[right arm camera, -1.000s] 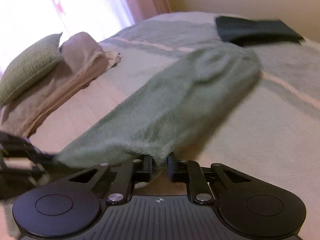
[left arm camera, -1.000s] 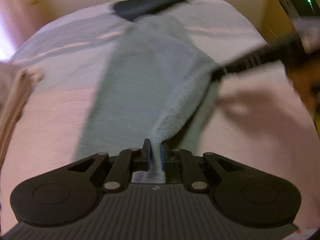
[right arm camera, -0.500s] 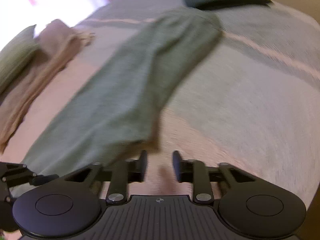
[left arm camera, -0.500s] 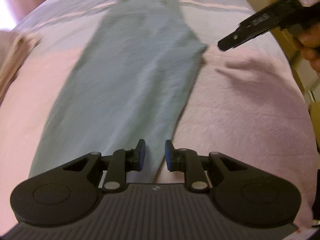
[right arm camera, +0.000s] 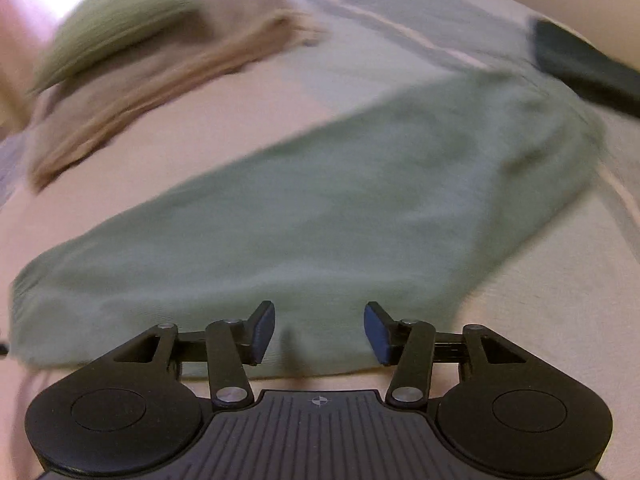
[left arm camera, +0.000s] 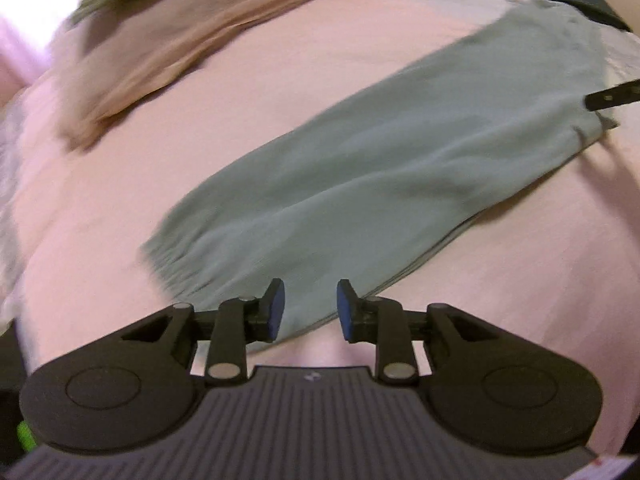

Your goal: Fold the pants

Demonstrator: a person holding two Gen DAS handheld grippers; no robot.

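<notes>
Left gripper [left arm camera: 307,307]: jaws parted wide, nothing held, over cuff end of green pants [left arm camera: 400,168]. Right gripper [right arm camera: 319,332]: jaws parted wide, empty, at pants' near edge. Pants flat, diagonal on bed [left arm camera: 200,128]. Tan blanket [left arm camera: 168,48], dark folded garment [right arm camera: 580,68] well apart; bare bedspread around.

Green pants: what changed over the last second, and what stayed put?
Both grippers let go: the left gripper and right gripper, each shut on the green pants a second ago, are now open. The pants went from lifted to lying flat. The tan blanket, green pillow and dark folded item stayed.
</notes>
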